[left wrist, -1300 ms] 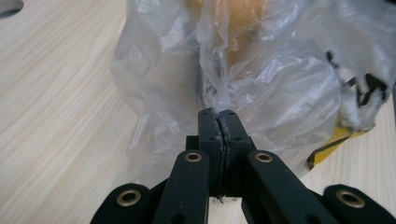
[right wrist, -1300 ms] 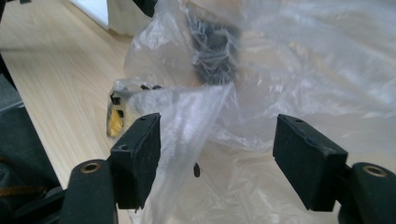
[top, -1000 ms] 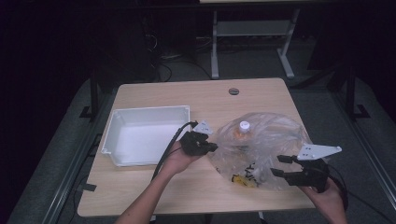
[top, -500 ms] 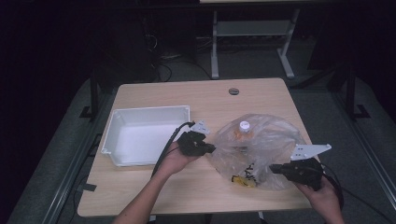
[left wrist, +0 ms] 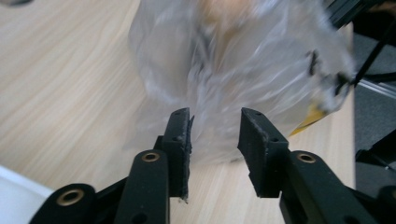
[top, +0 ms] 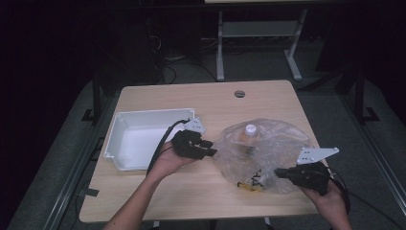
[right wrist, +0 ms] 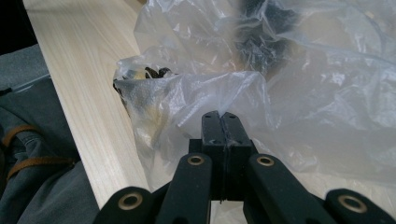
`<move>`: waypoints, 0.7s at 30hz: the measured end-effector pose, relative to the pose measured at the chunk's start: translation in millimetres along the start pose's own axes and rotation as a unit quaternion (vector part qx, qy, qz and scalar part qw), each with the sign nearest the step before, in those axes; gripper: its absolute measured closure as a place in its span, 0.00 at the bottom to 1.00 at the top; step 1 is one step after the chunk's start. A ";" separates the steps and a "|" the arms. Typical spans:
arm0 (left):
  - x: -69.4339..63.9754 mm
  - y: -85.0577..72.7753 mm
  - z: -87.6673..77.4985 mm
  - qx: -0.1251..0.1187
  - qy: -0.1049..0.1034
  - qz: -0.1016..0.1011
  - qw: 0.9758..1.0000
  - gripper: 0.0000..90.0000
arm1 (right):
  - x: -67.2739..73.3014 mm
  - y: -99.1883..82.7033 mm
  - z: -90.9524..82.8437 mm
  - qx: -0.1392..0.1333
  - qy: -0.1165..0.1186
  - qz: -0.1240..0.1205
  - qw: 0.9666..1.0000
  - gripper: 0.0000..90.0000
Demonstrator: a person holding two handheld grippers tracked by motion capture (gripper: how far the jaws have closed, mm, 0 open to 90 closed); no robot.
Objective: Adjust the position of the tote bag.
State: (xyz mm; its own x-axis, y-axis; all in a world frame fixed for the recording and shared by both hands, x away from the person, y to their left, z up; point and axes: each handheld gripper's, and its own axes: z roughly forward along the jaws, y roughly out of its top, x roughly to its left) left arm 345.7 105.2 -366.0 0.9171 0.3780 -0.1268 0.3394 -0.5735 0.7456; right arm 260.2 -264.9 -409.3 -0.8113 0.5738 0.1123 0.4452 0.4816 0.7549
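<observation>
**Right gripper clamped on bag, left gripper let go**

My right gripper has its jaws pressed together on a fold of the clear plastic bag; the film bunches up just ahead of the tips. In the high view this gripper meets the bag's near right edge, close to the table's front edge.

My left gripper has just been opening. Its jaws stand apart with a gap between them, and the bag lies straight ahead, its film at the gap; the pads do not press on it. In the high view this gripper sits just beside the bag's left side.

Beyond both grippers, the bag rests on the wooden table, right of centre. A bottle with a white cap shows through its far part, and dark and yellow items lie at its near edge.

Farther off behind my left gripper, a white tray stands on the table.
</observation>
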 end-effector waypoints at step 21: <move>-17.0 70.6 19.0 -0.005 -0.011 0.045 0.999 0.40 | -2.7 3.2 1.9 -0.011 0.012 -0.002 1.000 0.99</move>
State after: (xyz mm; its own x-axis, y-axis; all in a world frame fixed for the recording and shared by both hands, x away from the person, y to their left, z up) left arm 358.1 44.5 -323.6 0.9483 0.3088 -0.0737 0.2535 -0.5966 0.7615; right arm 264.6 -263.7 -408.5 -0.8220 0.5556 0.1248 0.4338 0.4690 0.7694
